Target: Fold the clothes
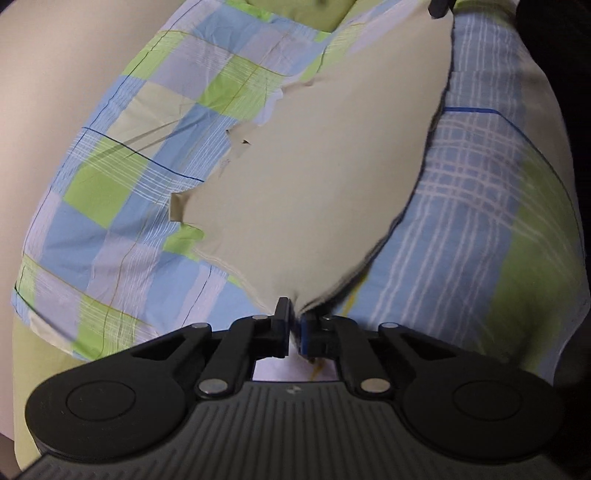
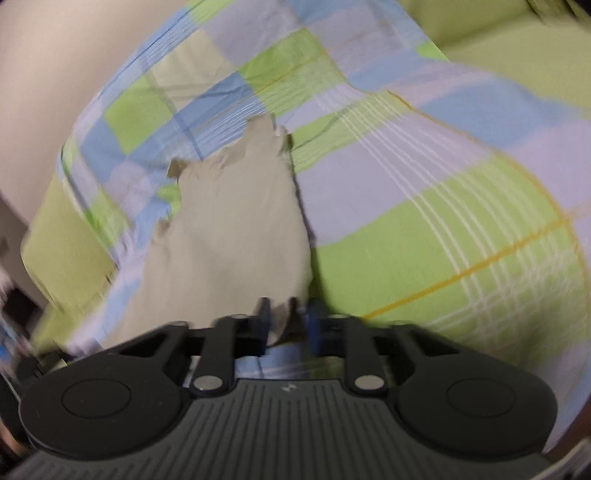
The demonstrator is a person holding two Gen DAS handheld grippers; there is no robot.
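Note:
A plain beige garment point(image 1: 314, 184) lies spread over a checked bed sheet point(image 1: 129, 184). In the left wrist view its near end narrows to a point that runs into my left gripper point(image 1: 294, 317), whose jaws are shut on that corner. In the blurred right wrist view the same beige garment point(image 2: 236, 229) reaches down to my right gripper point(image 2: 284, 317), and a fold of it sits pinched between the closed fingers. The garment's far edge is ragged and crumpled against the sheet. Its underside is hidden.
The blue, green and lilac checked sheet point(image 2: 424, 221) covers most of both views. Plain green bedding point(image 2: 62, 240) shows at the left and far right. A pale wall point(image 1: 55, 74) stands behind. A small dark tip point(image 1: 439, 9) touches the garment's far corner.

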